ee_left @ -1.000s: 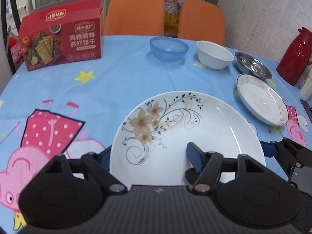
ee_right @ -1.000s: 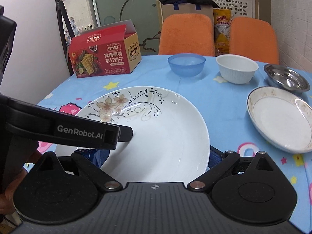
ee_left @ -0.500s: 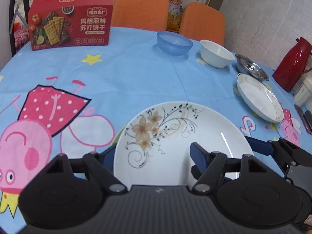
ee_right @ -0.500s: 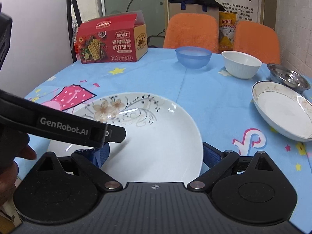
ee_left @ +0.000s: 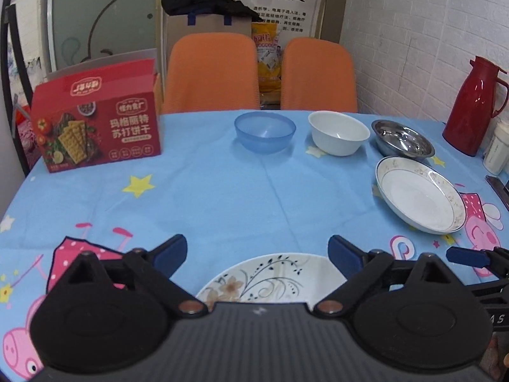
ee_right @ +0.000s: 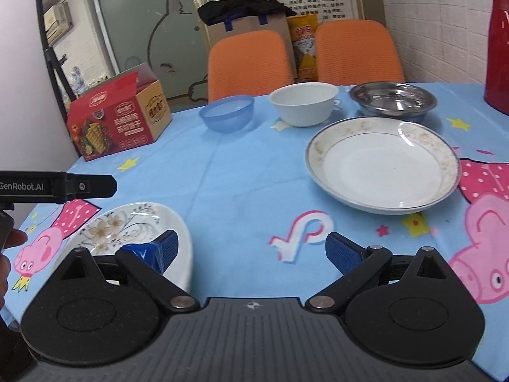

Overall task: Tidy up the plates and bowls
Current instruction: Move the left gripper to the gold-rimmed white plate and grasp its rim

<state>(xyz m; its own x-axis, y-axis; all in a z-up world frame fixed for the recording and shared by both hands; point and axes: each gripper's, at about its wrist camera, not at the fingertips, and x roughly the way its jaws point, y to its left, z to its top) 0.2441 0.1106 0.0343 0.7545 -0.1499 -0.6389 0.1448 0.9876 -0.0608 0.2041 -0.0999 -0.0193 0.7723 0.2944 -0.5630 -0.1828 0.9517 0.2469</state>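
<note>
Your left gripper point(ee_left: 257, 253) is opening, jaws wide, with nothing pinched between them; the floral plate point(ee_left: 270, 278) lies flat on the tablecloth point(ee_left: 222, 191) just below. Your right gripper point(ee_right: 251, 250) is opening too, empty, its left pad over that plate's rim. The gold-rimmed plate point(ee_right: 383, 164) sits ahead.

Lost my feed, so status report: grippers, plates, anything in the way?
Left gripper opening, empty; right gripper opening, empty. Flowered plate down on tablecloth. Rimmed plate ahead, path clear.
</note>
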